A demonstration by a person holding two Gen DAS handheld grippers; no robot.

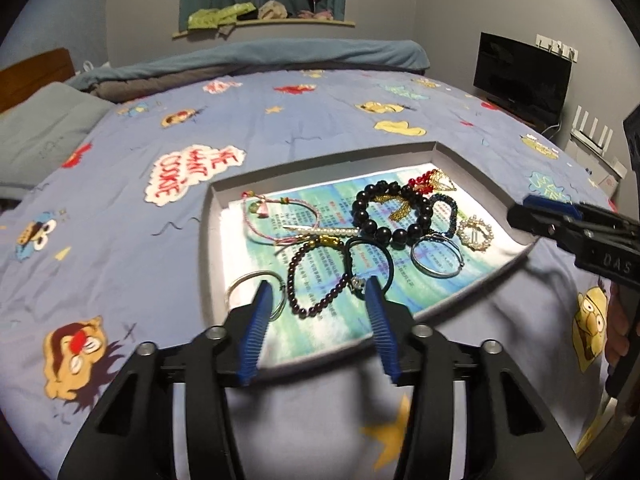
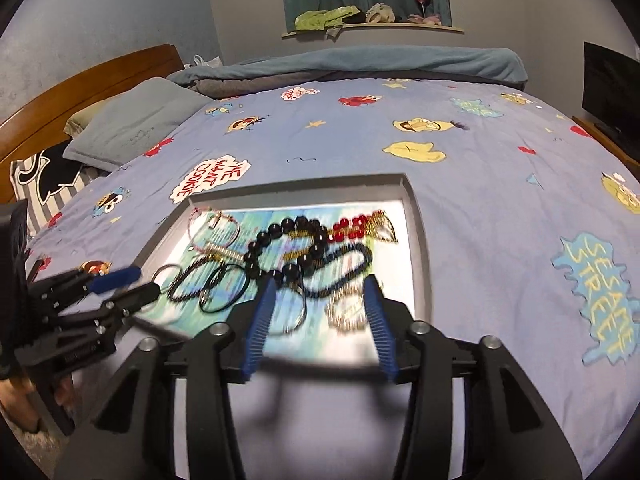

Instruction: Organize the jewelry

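Note:
A shallow grey tray (image 1: 472, 162) lies on the bed, lined with a printed blue-green sheet and holding several jewelry pieces. A large black bead bracelet (image 1: 390, 210), a small dark bead bracelet (image 1: 316, 280), a silver bangle (image 1: 438, 258), a pearl brooch (image 1: 476, 233), a pearl hair clip (image 1: 324, 232), a pink cord bracelet (image 1: 280, 216) and a red bead piece (image 1: 424, 182) lie there. My left gripper (image 1: 318, 294) is open and empty above the tray's near edge. My right gripper (image 2: 320, 286) is open and empty over the bangle (image 2: 294, 312) and brooch (image 2: 348, 312); that view is blurred. The tray (image 2: 420, 232) shows there too.
The bed has a blue Sesame Street cover (image 1: 120, 208). Grey pillows (image 2: 136, 124) and a wooden headboard (image 2: 92, 76) are at the left. A rolled blanket (image 1: 280, 58) lies at the far side. A monitor (image 1: 522, 76) stands at the right.

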